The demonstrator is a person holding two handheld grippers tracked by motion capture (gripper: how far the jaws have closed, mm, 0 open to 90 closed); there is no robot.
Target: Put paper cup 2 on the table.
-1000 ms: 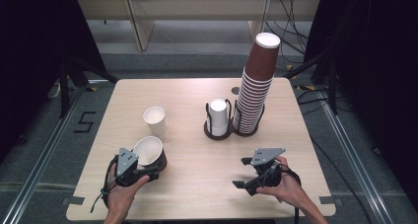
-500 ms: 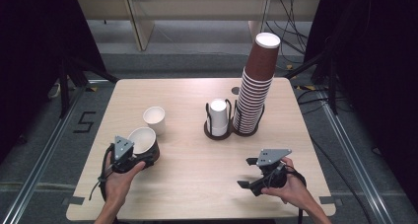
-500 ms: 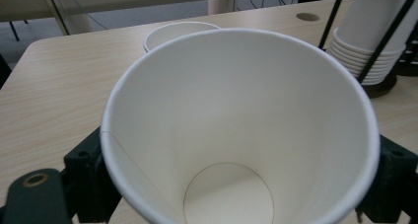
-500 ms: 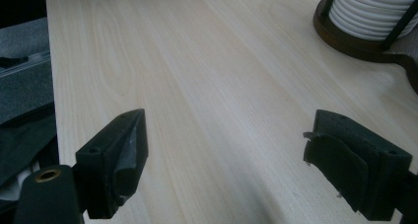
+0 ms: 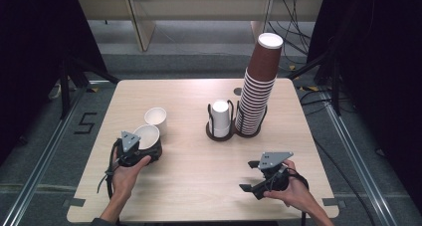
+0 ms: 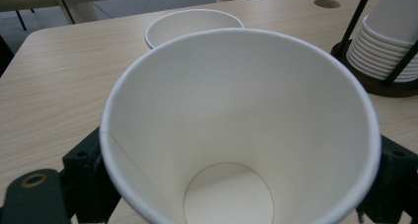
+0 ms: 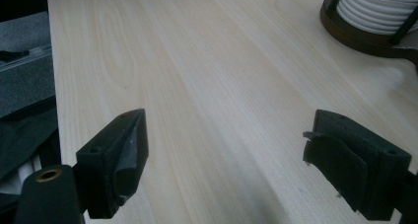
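Observation:
My left gripper point(image 5: 148, 145) is shut on a white paper cup point(image 5: 146, 136), which it holds at the left of the table with the mouth tilted toward the camera. In the left gripper view the held cup point(image 6: 231, 130) sits between both jaws, and its inside is bare. A second white cup point(image 5: 156, 117) stands upright just behind it, rim close to the held cup; the same cup point(image 6: 194, 24) appears past the held rim. My right gripper point(image 5: 250, 176) rests low at the front right, open, and its view point(image 7: 224, 150) has bare wood between the jaws.
A dark wire holder point(image 5: 219, 133) at mid-table carries a short stack of white cups point(image 5: 220, 115). Beside it rises a tall leaning stack of brown cups point(image 5: 259, 86). A cable hole point(image 5: 238, 91) lies behind them. The wooden table point(image 5: 199, 171) ends just ahead of my hands.
My left gripper has carried the white cup away from the person, up close to the standing cup. The right gripper has stayed put.

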